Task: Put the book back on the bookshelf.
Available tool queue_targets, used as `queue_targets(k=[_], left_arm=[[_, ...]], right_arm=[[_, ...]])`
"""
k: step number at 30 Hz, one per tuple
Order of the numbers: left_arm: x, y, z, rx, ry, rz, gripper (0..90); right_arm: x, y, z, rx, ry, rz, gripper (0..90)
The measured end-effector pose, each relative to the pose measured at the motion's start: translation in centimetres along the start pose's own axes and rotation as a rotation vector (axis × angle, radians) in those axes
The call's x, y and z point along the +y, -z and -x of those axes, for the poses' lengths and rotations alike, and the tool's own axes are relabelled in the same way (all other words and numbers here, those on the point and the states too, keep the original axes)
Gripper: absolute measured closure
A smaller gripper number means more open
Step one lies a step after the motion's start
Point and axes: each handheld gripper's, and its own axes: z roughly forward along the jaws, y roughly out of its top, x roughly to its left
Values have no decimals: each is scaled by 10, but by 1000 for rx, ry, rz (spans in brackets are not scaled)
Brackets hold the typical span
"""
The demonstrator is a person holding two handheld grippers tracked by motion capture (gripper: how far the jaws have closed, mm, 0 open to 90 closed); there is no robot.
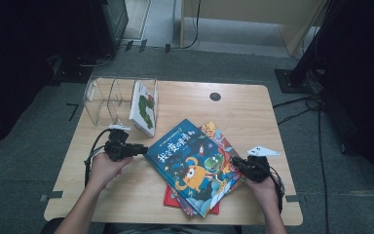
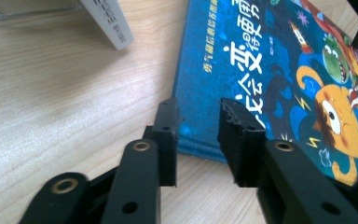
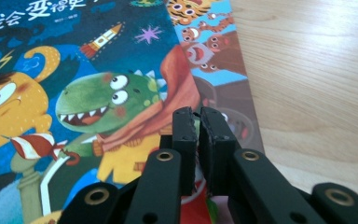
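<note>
R gripper [image 3: 196, 122] pinched on blue book [image 1: 195, 163] edge, prob. to lift it off stack. L gripper [image 2: 196, 122] jaws apart, book's corner just beyond tips, ready to steady it.

High view dim, soft — dark corners; gripper views brighter, near edges blurred.

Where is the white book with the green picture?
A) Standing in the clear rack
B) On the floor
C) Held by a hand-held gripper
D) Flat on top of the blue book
A: the white book stands upright in the clear rack at the table's far left, apart from the blue book and the stack beneath it.
</note>
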Motion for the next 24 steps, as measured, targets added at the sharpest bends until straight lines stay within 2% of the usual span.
queue_targets(k=[6, 9, 15, 19, 20, 22, 24], left_arm=[[0, -4, -1, 42, -46, -35, 826], [1, -6, -3, 70, -59, -35, 842], [2, -14, -7, 79, -89, -48, 844], [3, -16, -6, 50, -79, -51, 834], [3, -16, -6, 54, -81, -51, 828], [3, -15, -5, 89, -87, -38, 826], [4, -13, -9, 80, -68, -28, 833]], right_arm=[[-5, 6, 0, -25, 4, -3, 883], [-9, 10, 0, -28, -1, -2, 893], [-21, 23, 1, -38, -20, 0, 897], [-27, 30, 3, -43, -41, 2, 900], [-29, 32, 4, -43, -45, 0, 900], [-32, 33, 4, -55, -40, -31, 900], [-34, 33, 4, -51, -29, -42, 900]])
